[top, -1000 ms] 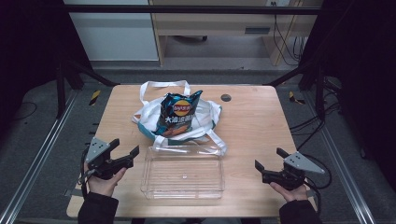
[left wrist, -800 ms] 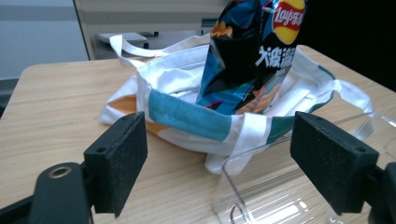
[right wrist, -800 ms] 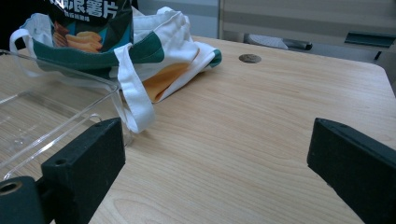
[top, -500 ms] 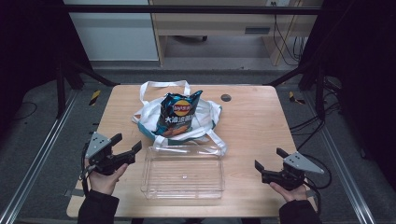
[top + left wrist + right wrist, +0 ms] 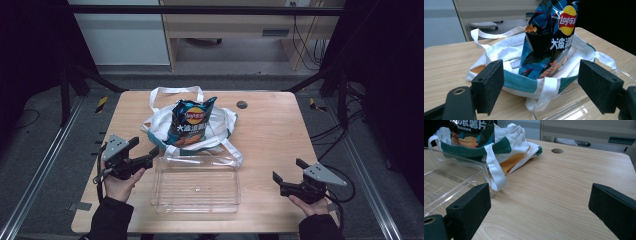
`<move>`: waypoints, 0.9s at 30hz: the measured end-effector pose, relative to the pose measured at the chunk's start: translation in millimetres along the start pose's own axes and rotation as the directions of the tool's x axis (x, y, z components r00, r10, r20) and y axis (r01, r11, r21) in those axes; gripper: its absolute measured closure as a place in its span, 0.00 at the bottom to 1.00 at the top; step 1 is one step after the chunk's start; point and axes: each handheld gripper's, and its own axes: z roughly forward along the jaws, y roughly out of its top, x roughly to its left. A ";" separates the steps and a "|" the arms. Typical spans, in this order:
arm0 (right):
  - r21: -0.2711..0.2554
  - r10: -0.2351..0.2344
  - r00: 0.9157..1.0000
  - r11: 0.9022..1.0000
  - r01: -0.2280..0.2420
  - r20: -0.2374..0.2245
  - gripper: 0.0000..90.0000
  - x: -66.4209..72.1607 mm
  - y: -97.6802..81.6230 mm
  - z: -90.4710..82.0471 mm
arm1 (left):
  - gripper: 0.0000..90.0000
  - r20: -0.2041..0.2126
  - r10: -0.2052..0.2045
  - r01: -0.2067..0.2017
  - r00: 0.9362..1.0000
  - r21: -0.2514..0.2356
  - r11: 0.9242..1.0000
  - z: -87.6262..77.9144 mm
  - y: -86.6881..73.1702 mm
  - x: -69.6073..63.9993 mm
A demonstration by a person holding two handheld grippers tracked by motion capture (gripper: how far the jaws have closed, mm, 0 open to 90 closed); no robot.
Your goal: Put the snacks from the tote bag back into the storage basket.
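Your left tool (image 5: 145,152) sits with its jaws spread wide and holding nothing, low over the counter (image 5: 280,135) at its near left, and it's aimed straight at the Lay's chip bag (image 5: 191,122). From the left gripper view that bag (image 5: 549,40) stands upright inside the white tote bag (image 5: 506,53) with the teal band, framed between your two pads. Your right tool (image 5: 287,175) is just as wide and just as empty, parked at the near right, well apart from everything. Between the two tools lies the clear plastic tray (image 5: 196,184), nothing in it, its far edge touching the tote's straps.

This reads as the approach, with the grasp not yet made. The likely job is chips out of the tote and into the tray. Next, bring the left tool forward and up to pinch the chip bag by its upper half. Watch the loose tote handle (image 5: 544,86) draped near the tray rim, which could snag.
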 end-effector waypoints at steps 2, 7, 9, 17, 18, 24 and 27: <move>0.000 0.000 1.000 1.000 0.000 -0.001 0.05 0.0 0.0 0.0 | 0.23 0.002 0.001 -0.001 1.000 0.002 1.000 1.4 0.9 -0.5; -0.002 0.001 1.000 1.000 -0.001 -0.005 0.05 0.0 0.0 0.2 | 0.24 0.011 0.004 -0.004 1.000 -0.003 1.000 10.1 7.6 -4.3; -0.002 0.001 1.000 1.000 -0.001 -0.005 0.05 0.0 0.0 0.3 | 0.24 0.016 0.004 -0.004 1.000 -0.004 1.000 13.0 9.8 -5.3; -0.001 0.003 1.000 1.000 -0.003 -0.008 0.05 0.2 0.1 0.9 | 0.25 0.026 0.012 -0.012 1.000 -0.001 1.000 24.7 18.3 -10.8; -0.001 0.003 1.000 1.000 -0.003 -0.008 0.05 0.2 0.1 0.9 | 0.26 0.026 0.012 -0.012 1.000 -0.001 1.000 24.7 18.3 -10.8; -0.004 0.008 1.000 1.000 -0.008 -0.009 0.05 0.1 0.5 0.8 | 0.28 0.034 0.015 -0.015 0.999 -0.001 1.000 35.0 27.9 -14.0; -0.001 0.004 1.000 1.000 -0.004 -0.008 0.05 0.0 0.5 1.2 | 0.29 0.032 0.017 -0.017 0.999 -0.002 1.000 39.5 31.4 -15.9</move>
